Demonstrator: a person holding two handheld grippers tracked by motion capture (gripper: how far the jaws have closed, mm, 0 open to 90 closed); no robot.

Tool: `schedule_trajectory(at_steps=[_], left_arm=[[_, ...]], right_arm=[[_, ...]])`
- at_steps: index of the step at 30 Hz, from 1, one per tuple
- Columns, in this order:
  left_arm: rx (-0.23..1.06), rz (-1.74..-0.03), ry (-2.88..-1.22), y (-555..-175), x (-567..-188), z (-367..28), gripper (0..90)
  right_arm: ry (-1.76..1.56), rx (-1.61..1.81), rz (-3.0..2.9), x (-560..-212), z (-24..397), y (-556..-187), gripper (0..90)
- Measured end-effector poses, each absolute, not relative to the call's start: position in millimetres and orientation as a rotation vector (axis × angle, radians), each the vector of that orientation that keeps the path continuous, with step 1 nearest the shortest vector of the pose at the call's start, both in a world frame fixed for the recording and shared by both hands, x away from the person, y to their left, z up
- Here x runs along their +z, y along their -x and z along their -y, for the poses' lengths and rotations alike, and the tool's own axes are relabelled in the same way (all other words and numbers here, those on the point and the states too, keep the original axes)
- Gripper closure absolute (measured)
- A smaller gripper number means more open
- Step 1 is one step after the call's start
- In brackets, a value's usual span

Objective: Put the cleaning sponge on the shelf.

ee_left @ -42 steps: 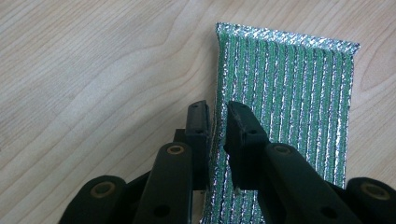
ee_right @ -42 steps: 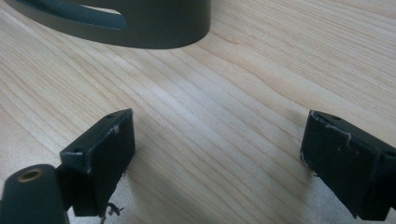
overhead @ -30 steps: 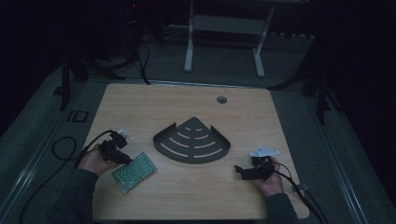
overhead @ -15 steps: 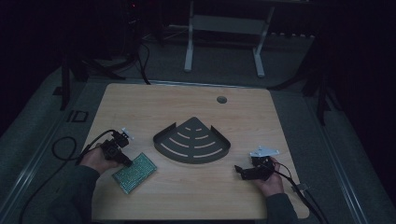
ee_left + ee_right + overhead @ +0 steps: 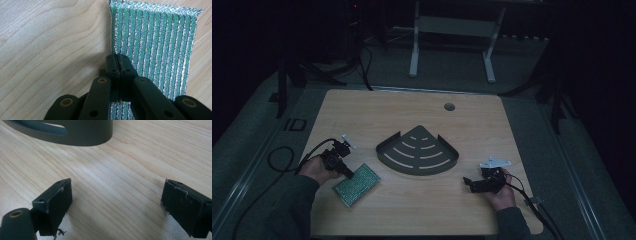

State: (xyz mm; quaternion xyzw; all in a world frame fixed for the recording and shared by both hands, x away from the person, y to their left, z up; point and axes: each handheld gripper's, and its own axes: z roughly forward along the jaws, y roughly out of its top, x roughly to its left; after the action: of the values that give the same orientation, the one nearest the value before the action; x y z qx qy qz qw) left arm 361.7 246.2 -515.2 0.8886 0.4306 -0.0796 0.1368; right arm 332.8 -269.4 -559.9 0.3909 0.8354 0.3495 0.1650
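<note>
1. Where the scene is taken from its largest part down, the wooden table (image 5: 362,110) is met first; both grippers are held low over its near half, well apart from each other.
2. Between the two grippers, farther up the table than either, the dark fan-shaped rack (image 5: 418,152) is laid flat, its slots turned upward. Its curved wall (image 5: 82,135) is seen ahead of the right gripper's fingers, near them but not touched.
3. The green, silver-striped scouring cloth (image 5: 356,183) is spread flat on the wood directly under and ahead of the left gripper's fingers. In the left gripper view (image 5: 155,42) its stripes are seen running away from the fingertips, and its left edge is found just beside them.
4. The left gripper (image 5: 347,173) is held in the person's left hand (image 5: 318,169), with its jaws just closed. They are pressed together on a pinched-up fold near the cloth's edge (image 5: 120,62), so the cloth is gripped there while the rest of it lies on the table.
5. The right gripper (image 5: 468,182) is held in the right hand (image 5: 502,192). Its fingers (image 5: 56,201) are spread wide, with bare wood between them and nothing held.
</note>
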Motion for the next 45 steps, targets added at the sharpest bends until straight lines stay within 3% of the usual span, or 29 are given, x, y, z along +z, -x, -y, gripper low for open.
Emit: schedule_trajectory(at_steps=[45], left_arm=[[-0.064,-1.153,-2.499,-369.6,-440.3,-241.7,90.0]], right_arm=[[-1.114,0.996,-2.38,-559.9,269.3,-332.8,9.7]])
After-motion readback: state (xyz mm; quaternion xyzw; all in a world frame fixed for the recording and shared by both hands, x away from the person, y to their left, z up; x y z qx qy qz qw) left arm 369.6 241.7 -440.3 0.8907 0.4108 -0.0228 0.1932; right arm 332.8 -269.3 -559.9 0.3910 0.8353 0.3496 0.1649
